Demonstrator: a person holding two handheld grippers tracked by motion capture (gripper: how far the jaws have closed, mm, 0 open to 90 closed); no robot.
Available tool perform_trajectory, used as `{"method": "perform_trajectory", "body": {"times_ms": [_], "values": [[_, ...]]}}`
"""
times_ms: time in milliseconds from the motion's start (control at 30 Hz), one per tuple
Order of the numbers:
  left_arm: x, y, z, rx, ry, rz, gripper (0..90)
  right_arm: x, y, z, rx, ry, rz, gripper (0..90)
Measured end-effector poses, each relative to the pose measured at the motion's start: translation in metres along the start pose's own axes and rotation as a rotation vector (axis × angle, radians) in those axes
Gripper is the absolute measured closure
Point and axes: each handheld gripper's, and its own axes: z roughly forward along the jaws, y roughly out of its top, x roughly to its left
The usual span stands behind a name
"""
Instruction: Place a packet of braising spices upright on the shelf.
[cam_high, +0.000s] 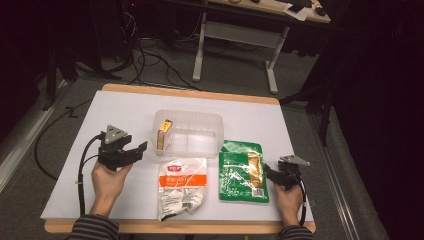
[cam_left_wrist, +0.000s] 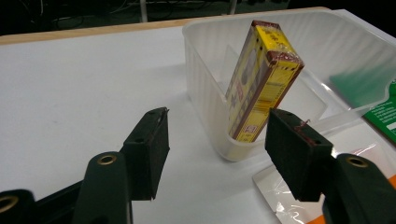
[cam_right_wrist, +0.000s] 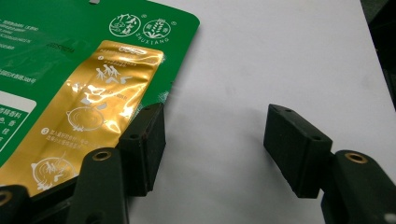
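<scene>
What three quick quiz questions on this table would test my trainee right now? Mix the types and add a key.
1. True or false: the yellow box lies flat on the table outside the clear tub.
2. Multiple choice: which packet lies nearest the right gripper? A) the green packet B) the white and orange packet C) the yellow box
3. Fill in: both the left gripper and the right gripper have their jaws ____ and hold nothing.

Key: 1. False, it leans upright inside the tub at its left end. 2. A. 3. open.
</scene>
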Motion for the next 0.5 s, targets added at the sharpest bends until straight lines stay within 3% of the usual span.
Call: {"method": "perform_trajectory", "body": {"times_ms": [500], "values": [[0.003, -0.037, 0.028, 0.083, 0.018, -0.019, 40.4, -0.002, 0.001, 0.001, 0.007, 0.01, 0.008, 38.7]]}}
